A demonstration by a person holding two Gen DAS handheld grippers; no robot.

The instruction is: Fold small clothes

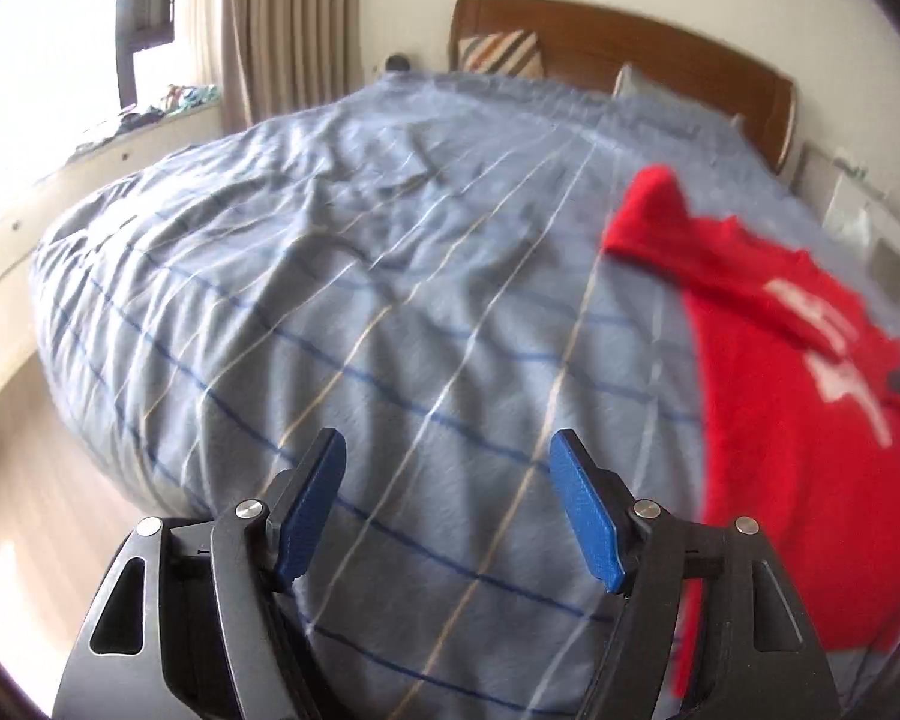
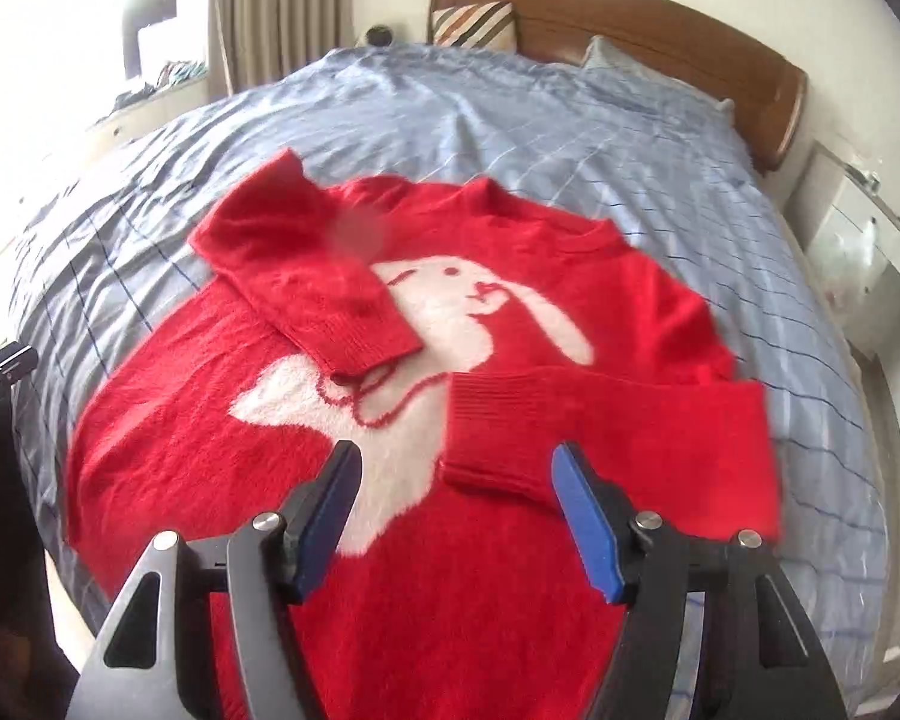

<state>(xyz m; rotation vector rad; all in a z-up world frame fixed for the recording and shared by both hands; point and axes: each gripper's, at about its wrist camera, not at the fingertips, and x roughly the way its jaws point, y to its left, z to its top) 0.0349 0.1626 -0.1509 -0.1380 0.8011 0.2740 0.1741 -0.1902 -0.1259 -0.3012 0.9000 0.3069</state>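
With both sleeves already crossed over the fuzzy red rabbit-print sweater (image 2: 510, 312) on the blue striped bedspread (image 1: 330, 276), body folds remain; the left gripper (image 1: 448, 510) and right gripper (image 2: 456, 516) gape wide, empty.

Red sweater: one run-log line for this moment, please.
stage: sleeves folded in | red sweater: flat on bed, both sleeves across rabbit front | left gripper: open, empty | right gripper: open, empty

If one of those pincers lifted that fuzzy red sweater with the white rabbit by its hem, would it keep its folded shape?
Probably not. The red sweater looks like soft knit that lies limp on the bed cover, so it would likely sag. Its folded-in sleeves rest loose on top and would probably slide off. The fuzzy surface should grip rather than slip.
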